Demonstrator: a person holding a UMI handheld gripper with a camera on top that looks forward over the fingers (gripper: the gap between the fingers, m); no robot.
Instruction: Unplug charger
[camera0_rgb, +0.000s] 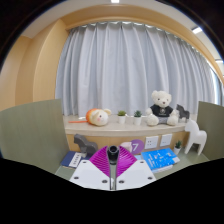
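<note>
Charger (113, 152) seems to be the small dark grey block standing between the two fingers at the near edge of the desk (60, 165). Its shape is too small to make out in detail, and no brand or marking can be read on it.

Printed things lie on the desk, but none of their lettering is legible. A blue book (160, 158) lies at about 3 o'clock from the block. A purple card (135, 147) at 1 o'clock, close by, bears a pale mark that cannot be read. A second blue booklet (74, 158) lies at 9 o'clock.

On the wooden ledge (80, 126) beyond the desk there are two soft toys. One is a white teddy bear (160, 108) at 1 o'clock, sitting upright, and the other is an orange and white plush (98, 117) at 11 o'clock, lying on its side. One small potted plant (122, 117) stands between them at 12 o'clock. One white animal figure (197, 135) stands at 2 o'clock, lower than the bear. Grey curtains (120, 70) hang behind the whole ledge.

The gripper (113, 160) is set narrow, its one pair of fingers closing toward the dark block. The pink pads (97, 155) sit close on either side of it. Whether they actually press on the block or leave a thin gap cannot be told.
</note>
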